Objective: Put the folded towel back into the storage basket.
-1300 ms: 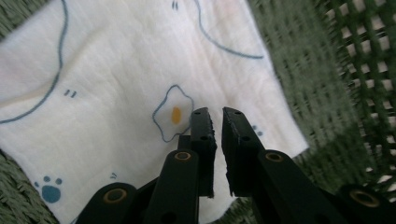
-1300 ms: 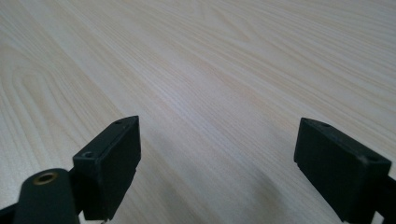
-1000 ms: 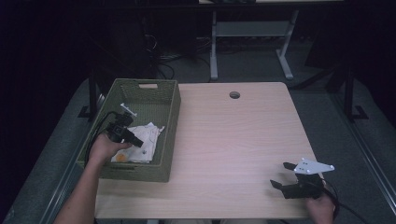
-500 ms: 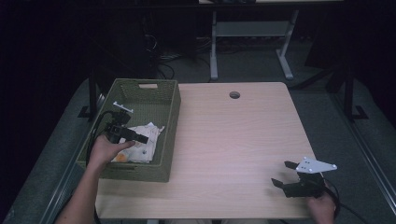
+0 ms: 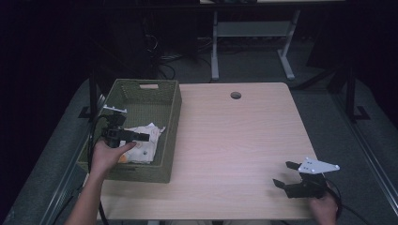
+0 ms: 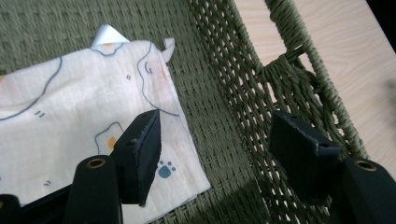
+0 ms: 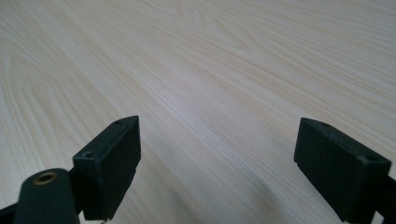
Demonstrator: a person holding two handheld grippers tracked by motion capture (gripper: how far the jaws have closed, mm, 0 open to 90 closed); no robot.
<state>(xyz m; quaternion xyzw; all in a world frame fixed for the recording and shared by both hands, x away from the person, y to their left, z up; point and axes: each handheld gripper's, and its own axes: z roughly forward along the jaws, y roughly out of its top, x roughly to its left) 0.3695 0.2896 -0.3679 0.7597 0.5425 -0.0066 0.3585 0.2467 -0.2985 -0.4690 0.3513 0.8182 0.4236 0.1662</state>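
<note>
Table (image 5: 234, 136): one basket (image 5: 171, 112), one cloth (image 5: 141, 145); both grippers' fingers spread, empty.

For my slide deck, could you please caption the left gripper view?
Open left gripper poised over a printed cloth inside a green woven basket.

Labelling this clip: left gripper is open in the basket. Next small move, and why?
Probably lower the left gripper slightly and shift it over the printed cloth's near corner, then close. Its fingers are spread with nothing between them: one sits over the cloth edge, the other by the green woven basket wall. The right gripper is open over bare table.
</note>
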